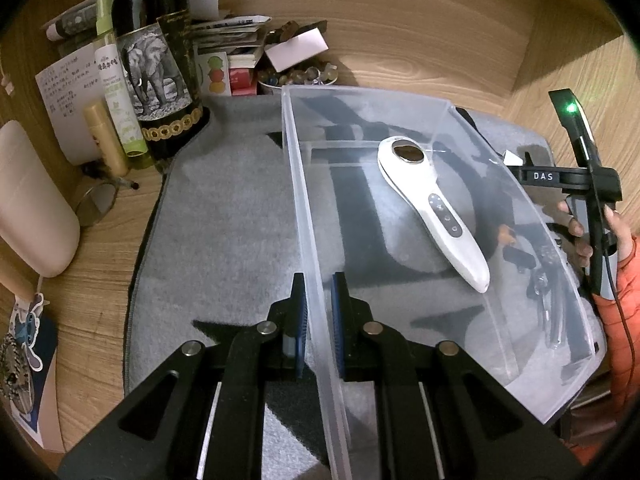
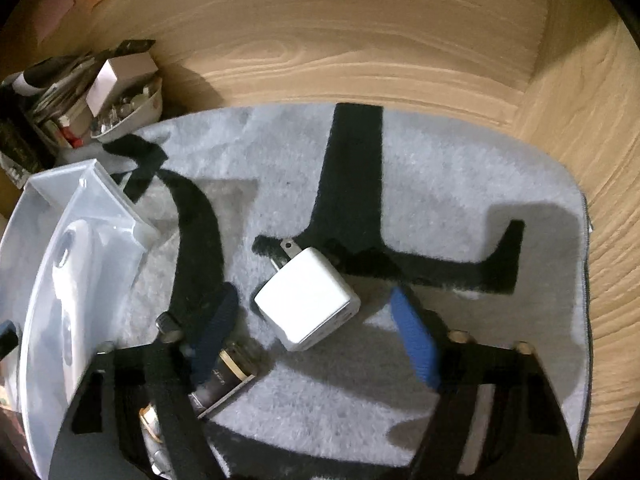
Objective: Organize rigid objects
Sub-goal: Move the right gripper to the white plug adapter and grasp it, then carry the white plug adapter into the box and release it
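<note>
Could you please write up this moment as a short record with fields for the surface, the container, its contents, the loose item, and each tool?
surface: grey fleece mat with black markings, on a wooden desk
container: clear plastic storage bin
contents: white handheld wand-shaped device lying in the bin
loose item: white cube plug charger on the mat, beside the bin
left tool: shut on the bin's near wall
right tool: open, pads either side of the charger, not touching it
</note>
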`<state>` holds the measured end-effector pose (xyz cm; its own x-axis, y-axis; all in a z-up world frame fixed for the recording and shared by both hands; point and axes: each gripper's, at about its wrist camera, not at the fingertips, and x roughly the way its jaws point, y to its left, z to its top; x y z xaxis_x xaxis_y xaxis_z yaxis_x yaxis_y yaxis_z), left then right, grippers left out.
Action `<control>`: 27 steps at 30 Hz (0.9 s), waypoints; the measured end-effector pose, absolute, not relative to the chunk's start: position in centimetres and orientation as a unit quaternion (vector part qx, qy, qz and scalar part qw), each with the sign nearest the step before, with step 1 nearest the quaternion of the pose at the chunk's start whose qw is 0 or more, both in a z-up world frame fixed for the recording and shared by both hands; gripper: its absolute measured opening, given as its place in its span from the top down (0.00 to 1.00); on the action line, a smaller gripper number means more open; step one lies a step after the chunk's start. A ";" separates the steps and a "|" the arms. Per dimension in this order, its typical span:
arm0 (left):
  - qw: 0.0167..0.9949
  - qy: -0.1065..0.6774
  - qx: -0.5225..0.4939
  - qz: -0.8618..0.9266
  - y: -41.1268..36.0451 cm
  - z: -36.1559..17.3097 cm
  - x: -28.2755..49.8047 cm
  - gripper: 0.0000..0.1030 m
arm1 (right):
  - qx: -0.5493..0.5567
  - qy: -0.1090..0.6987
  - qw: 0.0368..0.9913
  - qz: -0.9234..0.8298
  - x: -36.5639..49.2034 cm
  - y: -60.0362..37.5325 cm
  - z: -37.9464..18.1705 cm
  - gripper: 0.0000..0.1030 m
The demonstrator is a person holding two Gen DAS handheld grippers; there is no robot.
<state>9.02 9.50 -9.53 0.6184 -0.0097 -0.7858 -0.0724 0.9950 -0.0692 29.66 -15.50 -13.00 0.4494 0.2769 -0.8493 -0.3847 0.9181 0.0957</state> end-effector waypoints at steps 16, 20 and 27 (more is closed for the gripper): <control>0.900 0.433 -0.046 0.018 9.4 -9.2 8.6 0.89 | -0.071 0.442 0.866 0.225 27.0 -14.9 -10.1 0.74; 0.901 0.432 -0.047 0.018 9.4 -9.1 8.5 0.89 | -0.079 0.426 0.871 0.233 26.2 -14.5 -9.6 0.74; 0.902 0.430 -0.044 0.019 9.2 -8.8 8.3 0.89 | -0.076 0.401 0.877 0.253 24.6 -13.5 -7.0 0.74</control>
<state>8.33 9.20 -8.85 0.6297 -0.0034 -0.7768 -0.0726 0.9954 -0.0631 24.63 -13.47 -7.01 0.5508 0.3827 -0.7417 -0.5041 0.8608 0.0699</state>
